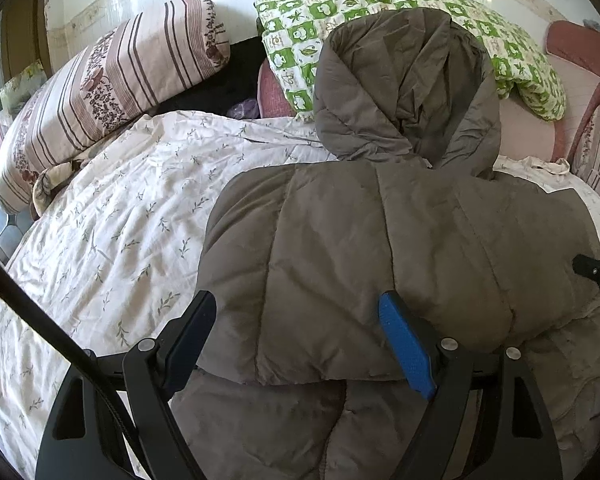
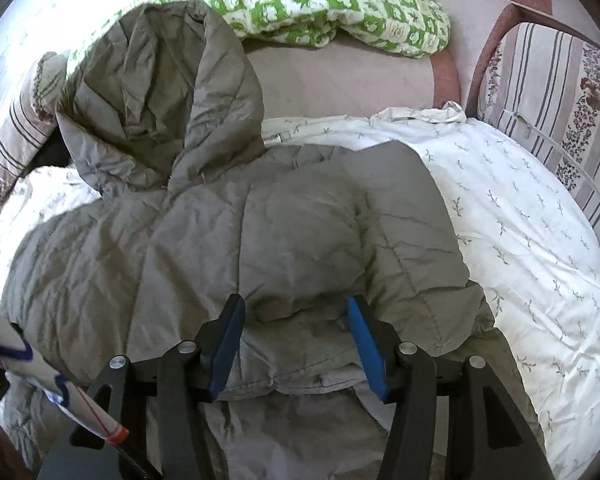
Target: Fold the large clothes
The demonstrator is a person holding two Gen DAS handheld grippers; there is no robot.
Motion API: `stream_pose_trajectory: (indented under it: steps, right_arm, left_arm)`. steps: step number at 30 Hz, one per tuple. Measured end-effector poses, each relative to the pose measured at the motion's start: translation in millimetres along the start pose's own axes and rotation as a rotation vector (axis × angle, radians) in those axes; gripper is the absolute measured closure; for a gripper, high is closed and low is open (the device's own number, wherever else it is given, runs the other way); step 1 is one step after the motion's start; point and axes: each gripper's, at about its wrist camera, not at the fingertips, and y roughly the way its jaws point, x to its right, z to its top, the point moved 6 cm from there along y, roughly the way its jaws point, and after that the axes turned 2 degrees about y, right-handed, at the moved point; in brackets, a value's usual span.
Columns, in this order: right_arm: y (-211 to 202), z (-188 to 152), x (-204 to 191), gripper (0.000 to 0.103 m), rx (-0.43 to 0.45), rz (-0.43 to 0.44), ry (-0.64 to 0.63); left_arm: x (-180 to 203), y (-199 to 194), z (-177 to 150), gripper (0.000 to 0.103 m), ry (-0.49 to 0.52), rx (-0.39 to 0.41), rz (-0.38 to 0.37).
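Note:
A grey-brown hooded puffer jacket (image 1: 380, 240) lies back-up on the bed, its hood (image 1: 408, 88) pointing toward the far pillows. Its lower part is folded up over the body, with the fold edge near me. My left gripper (image 1: 296, 308) hovers open over the left part of that folded layer, its blue pads (image 1: 404, 352) wide apart and padded fabric between them. Over the jacket's (image 2: 228, 240) right part, my right gripper (image 2: 296, 304) stands open, a puffed quilted section bulging between its fingers. Its black tip (image 1: 592, 272) shows at the left wrist view's right edge.
A white sheet with small leaf print (image 1: 112, 232) covers the bed. A striped floral pillow (image 1: 100, 88) lies far left and a green-and-white checked quilt (image 1: 380, 4) at the head. A striped cushion in a reddish frame (image 2: 560, 92) stands at right. A white rod with blue marks (image 2: 40, 384) crosses the lower left.

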Motion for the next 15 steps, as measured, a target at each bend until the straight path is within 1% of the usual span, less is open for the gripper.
stream_pose_trajectory:
  steps: [4,6,9,12,15]
  right_arm:
    - [-10.2,6.5,-3.7,0.045,0.042,0.015,-0.002]
    - [-11.6,6.9,-7.8,0.045,0.047,0.029,-0.011]
    - [-5.8,3.1,-9.4,0.045,0.022,0.031,-0.013]
    - [5.5,-3.4,-8.9,0.045,-0.022,0.016,-0.028]
    - [5.0,-4.8,-10.6,0.045,-0.02,0.017,-0.035]
  left_arm:
    - [-2.0,-3.5,3.0,0.02,-0.012,0.014,-0.001]
    - [-3.3,-6.4,5.2,0.02,-0.017,0.026,-0.002]
    - [-2.2,-7.8,6.0,0.02,-0.015,0.03,-0.004]
    - [-1.1,-2.3,2.9,0.02,-0.002,0.007,-0.001]
    - [-0.8,2.0,0.1,0.02,-0.003,-0.014,-0.005]
